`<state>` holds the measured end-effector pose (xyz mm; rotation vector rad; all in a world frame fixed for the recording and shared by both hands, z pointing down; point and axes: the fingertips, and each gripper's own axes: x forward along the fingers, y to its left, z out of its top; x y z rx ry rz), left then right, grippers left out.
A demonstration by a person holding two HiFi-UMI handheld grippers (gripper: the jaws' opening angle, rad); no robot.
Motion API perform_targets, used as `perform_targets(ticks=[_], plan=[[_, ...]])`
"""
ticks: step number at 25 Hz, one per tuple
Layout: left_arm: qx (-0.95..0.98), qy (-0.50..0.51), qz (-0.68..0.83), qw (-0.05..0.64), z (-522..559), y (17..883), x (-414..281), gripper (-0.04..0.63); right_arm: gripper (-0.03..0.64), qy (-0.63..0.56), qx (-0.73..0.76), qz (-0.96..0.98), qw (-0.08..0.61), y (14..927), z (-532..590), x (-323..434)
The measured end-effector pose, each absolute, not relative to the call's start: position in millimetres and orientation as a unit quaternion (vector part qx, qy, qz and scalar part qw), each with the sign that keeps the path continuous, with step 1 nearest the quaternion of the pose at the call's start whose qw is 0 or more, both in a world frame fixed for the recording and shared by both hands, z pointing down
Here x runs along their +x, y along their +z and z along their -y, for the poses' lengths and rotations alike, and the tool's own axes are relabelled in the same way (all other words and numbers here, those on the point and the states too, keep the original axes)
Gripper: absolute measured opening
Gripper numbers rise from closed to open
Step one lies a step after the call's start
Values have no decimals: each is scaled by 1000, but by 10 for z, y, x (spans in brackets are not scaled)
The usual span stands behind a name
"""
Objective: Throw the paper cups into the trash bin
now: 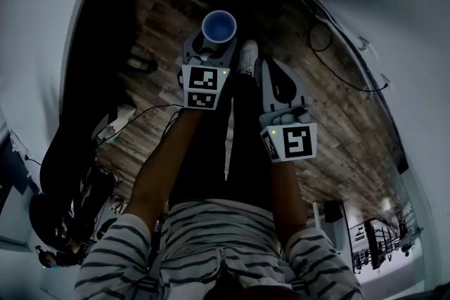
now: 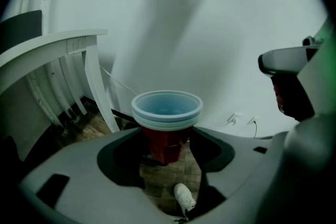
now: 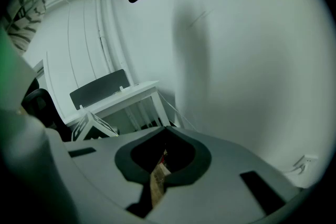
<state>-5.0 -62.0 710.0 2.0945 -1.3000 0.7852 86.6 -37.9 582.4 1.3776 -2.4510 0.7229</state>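
Observation:
A stack of red paper cups point(image 2: 166, 141) with a pale blue inside stands upright between the jaws of my left gripper point(image 2: 166, 157), which is shut on its red body. In the head view the cups point(image 1: 219, 27) show from above as a blue circle at the tip of the left gripper point(image 1: 211, 47), held over the wooden floor. My right gripper point(image 1: 273, 70) hangs beside it, a little lower in the picture. In the right gripper view the tips of the right gripper point(image 3: 165, 129) meet with nothing between them. No trash bin shows in any view.
The person's white shoe point(image 1: 247, 56) stands on the wood floor point(image 1: 162, 17) between the grippers. A white wall point(image 2: 220, 34) rises just ahead. A white desk point(image 3: 118, 96) with a dark chair back point(image 3: 98, 88) stands at the left. Cables point(image 1: 330, 53) lie along the wall.

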Motion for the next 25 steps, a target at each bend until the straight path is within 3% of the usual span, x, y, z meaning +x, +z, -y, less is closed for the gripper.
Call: perform_targets(ticks=[14, 25], plan=[[764, 329, 468, 298, 706, 7991, -8, 285, 11, 271, 478, 826, 123, 6257, 306, 886], [771, 365, 442, 276, 846, 8521, -39, 285, 11, 277, 489, 820, 109, 6445, 310, 876]])
